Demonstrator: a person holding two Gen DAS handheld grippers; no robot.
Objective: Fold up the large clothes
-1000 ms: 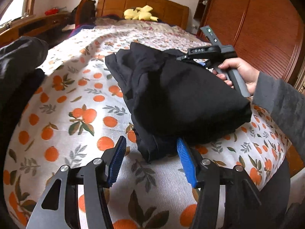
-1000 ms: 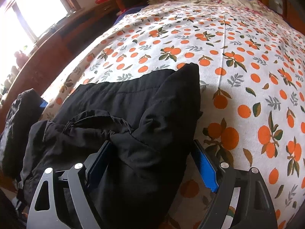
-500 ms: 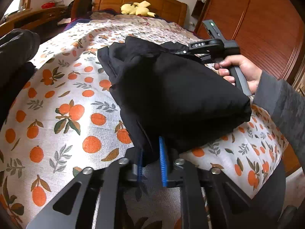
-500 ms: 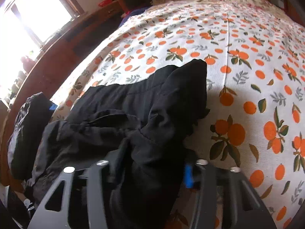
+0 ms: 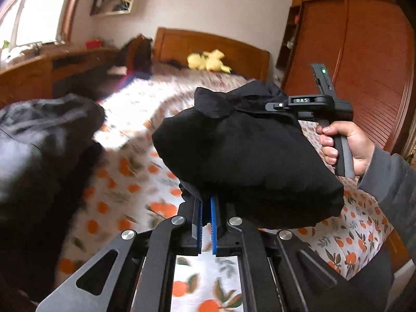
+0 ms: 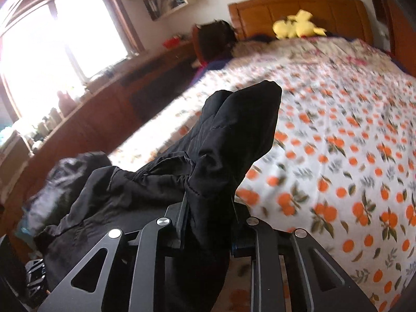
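Observation:
A folded black padded garment (image 5: pixel 247 156) hangs in the air above the bed (image 5: pixel 135 109). My left gripper (image 5: pixel 206 202) is shut on its near lower edge, blue pads almost together. My right gripper (image 6: pixel 208 208) is shut on a thick bunch of the same garment (image 6: pixel 234 135), which stands up between the jaws and hides the pads. In the left wrist view the right gripper's body (image 5: pixel 312 104) shows at the garment's far right side, held by a hand.
The bed has a white sheet with orange fruit print (image 6: pixel 351 156). Another dark garment (image 5: pixel 44 140) lies at the bed's left edge. A yellow plush toy (image 6: pixel 299 26) rests by the wooden headboard. A wooden wardrobe (image 5: pixel 364 65) stands right, a wooden counter (image 6: pixel 91 119) left.
Both grippers went from open to shut on the black garment, then lifted it off the bed. The views have tilted upward.

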